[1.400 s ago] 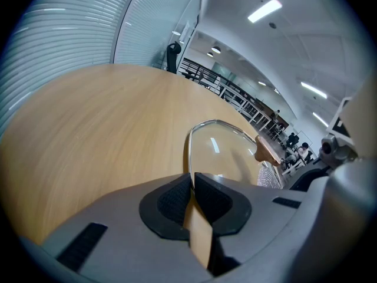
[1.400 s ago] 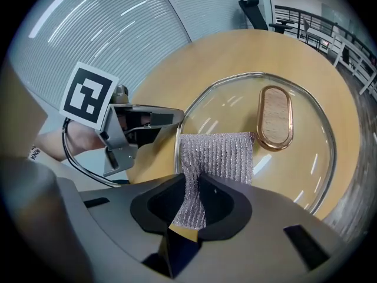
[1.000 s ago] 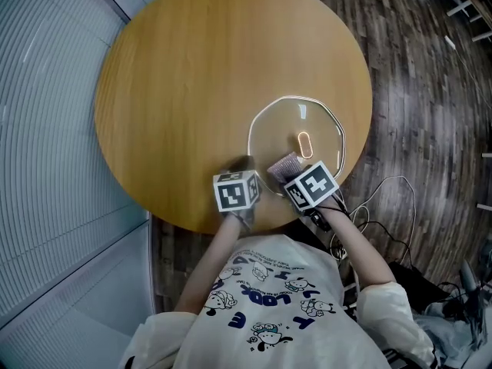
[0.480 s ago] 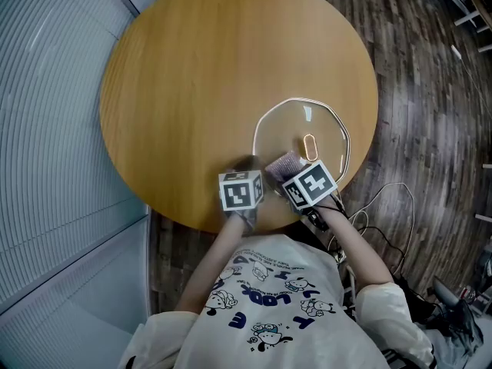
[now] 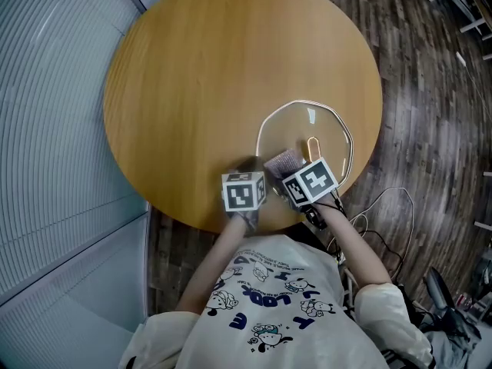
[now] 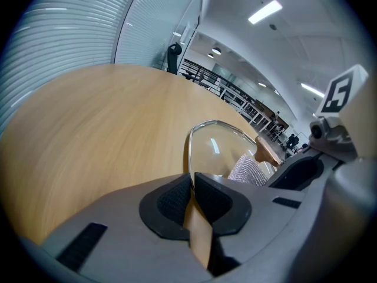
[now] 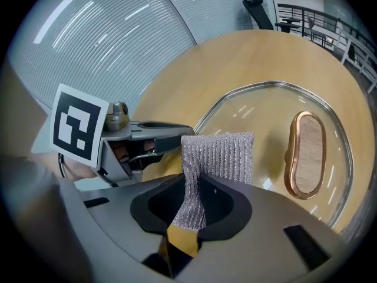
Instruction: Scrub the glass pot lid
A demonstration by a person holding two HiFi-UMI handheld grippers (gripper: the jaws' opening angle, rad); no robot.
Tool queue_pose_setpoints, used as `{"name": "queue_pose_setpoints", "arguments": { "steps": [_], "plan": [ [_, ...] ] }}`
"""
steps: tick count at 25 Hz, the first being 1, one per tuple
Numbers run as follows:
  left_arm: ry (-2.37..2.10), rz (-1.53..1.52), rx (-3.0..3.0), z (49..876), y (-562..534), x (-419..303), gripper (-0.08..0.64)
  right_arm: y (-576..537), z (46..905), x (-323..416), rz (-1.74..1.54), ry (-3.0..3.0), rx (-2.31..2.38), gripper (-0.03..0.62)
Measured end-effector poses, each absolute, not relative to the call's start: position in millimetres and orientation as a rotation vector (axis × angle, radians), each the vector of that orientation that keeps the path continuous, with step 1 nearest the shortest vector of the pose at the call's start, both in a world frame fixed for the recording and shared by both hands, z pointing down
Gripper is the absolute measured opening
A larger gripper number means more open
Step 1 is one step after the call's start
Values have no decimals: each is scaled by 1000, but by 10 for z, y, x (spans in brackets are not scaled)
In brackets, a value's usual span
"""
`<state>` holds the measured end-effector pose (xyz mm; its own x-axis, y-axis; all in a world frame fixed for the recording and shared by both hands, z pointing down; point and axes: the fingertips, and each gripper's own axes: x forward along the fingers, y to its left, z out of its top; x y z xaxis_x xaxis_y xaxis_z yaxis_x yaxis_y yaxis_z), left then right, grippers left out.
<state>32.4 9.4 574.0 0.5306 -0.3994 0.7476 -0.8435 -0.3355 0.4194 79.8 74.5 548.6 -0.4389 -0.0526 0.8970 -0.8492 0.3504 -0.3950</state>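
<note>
So there's just one round wooden surface [image 5: 207, 68], and the only things on it are one glass pot lid [image 5: 332, 133] and the two grippers working on it. The lid lies flat near the edge closest to the person, toward their right, with its single oval copper-coloured handle [image 7: 307, 153] facing up.

The left gripper [image 6: 191, 184] has its jaws pinched nearly together on the lid's metal rim at the near-left side. The right gripper [image 7: 195, 186] is clamped on one silvery mesh scrub cloth [image 7: 219, 153], whose free end sticks out over the glass just beside the handle. I can't say for sure whether the cloth actually touches the glass. The two grippers sit close side by side, so each one partly blocks the other's look at the lid.

Around it all there's dark plank floor [image 5: 430, 91], a tangle of cables [image 5: 378, 200] by the person's right arm, and a ribbed pale wall [image 5: 46, 129] on the left.
</note>
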Motion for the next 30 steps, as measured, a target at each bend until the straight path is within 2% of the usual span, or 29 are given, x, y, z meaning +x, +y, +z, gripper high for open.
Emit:
{"name": "queue_pose_setpoints", "arguments": {
  "steps": [30],
  "plan": [
    [-979,600,1879,5677,-11,335,32,289,5446,682,1158,-1803,752,77]
  ]
}}
